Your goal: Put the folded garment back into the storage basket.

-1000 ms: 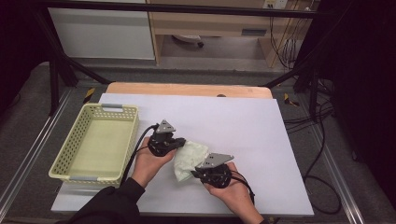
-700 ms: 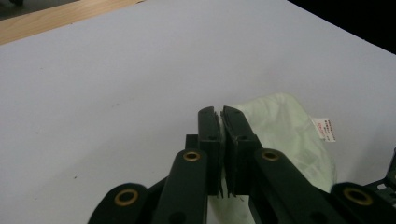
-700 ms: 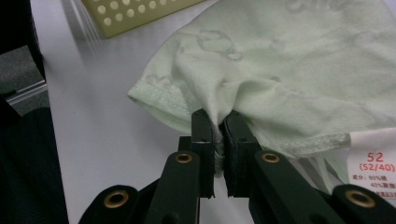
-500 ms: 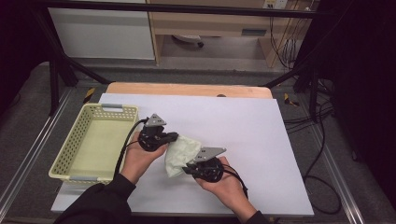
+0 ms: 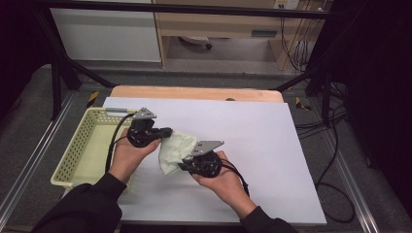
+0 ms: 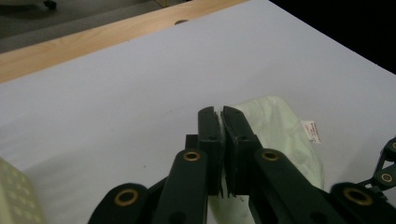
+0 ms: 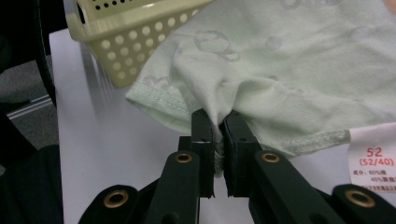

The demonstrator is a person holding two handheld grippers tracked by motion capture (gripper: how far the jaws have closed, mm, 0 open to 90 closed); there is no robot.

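Pale green cotton garment (image 7: 289, 70) runs off the top and right edges beyond the right hand-held gripper (image 7: 218, 122); its white care label (image 7: 373, 161) is cut off, print too small to read.

Lab or recording studio setup. White-covered table (image 5: 272, 145) on a wooden top, black metal frame (image 5: 58, 73) around it, loose cables (image 5: 335, 160) on grey carpet floor (image 5: 29, 141), dark curtains at the sides, plain cabinet (image 5: 104, 34) and wooden shelf (image 5: 218, 24) behind.

The white sewn-in label (image 7: 373, 163) on the pale green cotton garment (image 7: 299, 60) reads "52" and "(52/40)" in red, the smaller lines below being illegible.
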